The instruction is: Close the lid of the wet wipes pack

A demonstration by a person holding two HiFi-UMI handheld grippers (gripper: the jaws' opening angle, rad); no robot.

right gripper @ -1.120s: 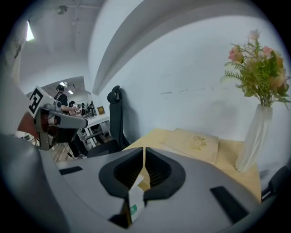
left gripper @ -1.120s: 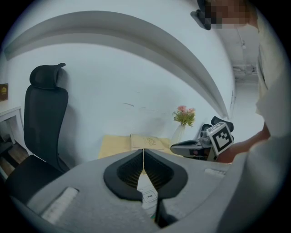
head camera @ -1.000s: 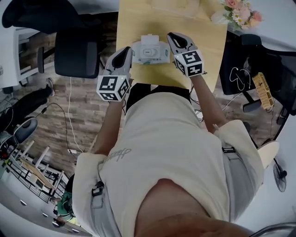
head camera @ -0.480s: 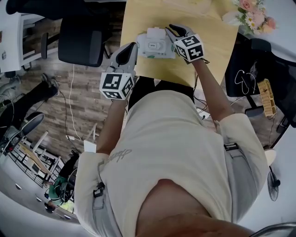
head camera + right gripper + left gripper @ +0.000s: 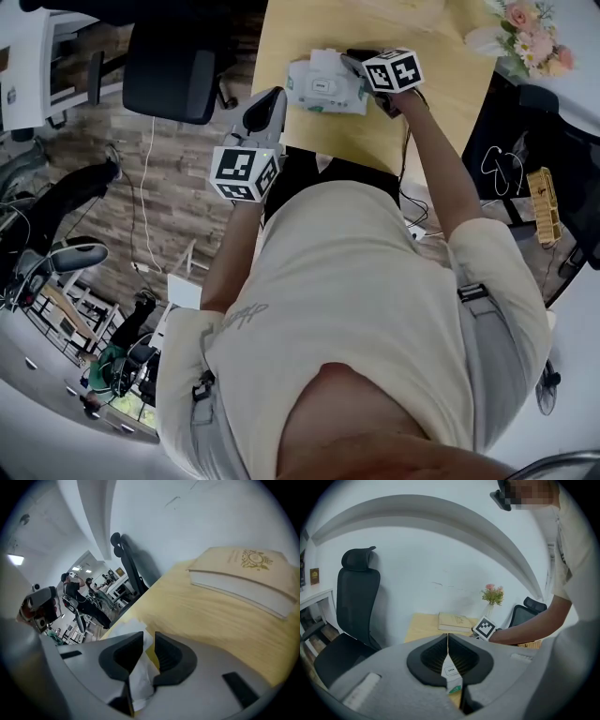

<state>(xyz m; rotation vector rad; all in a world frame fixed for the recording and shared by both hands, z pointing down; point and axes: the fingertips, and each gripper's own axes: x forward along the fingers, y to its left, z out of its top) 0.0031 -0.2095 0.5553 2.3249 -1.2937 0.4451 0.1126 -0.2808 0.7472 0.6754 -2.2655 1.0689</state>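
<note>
The white wet wipes pack (image 5: 323, 86) lies near the front edge of the yellow table (image 5: 441, 122), with a white flap standing up at its far side. My left gripper (image 5: 272, 101) is at the pack's left end. Its jaws are pressed together on a thin white edge of the pack (image 5: 451, 674) that carries an "OPEN" label. My right gripper (image 5: 361, 73) is at the pack's right end, marker cube facing up. Its jaws are nearly together on crinkled white material of the pack (image 5: 138, 677).
A cream book (image 5: 243, 578) lies further back on the table. A vase of flowers (image 5: 525, 37) stands at the table's far right corner. A black office chair (image 5: 173, 80) is left of the table, another (image 5: 525, 141) at the right. Cables lie on the wooden floor.
My right gripper has swung in over the pack's right end and rolled so that its cube faces up. The left gripper stays at the left end. The head view has shifted slightly.
</note>
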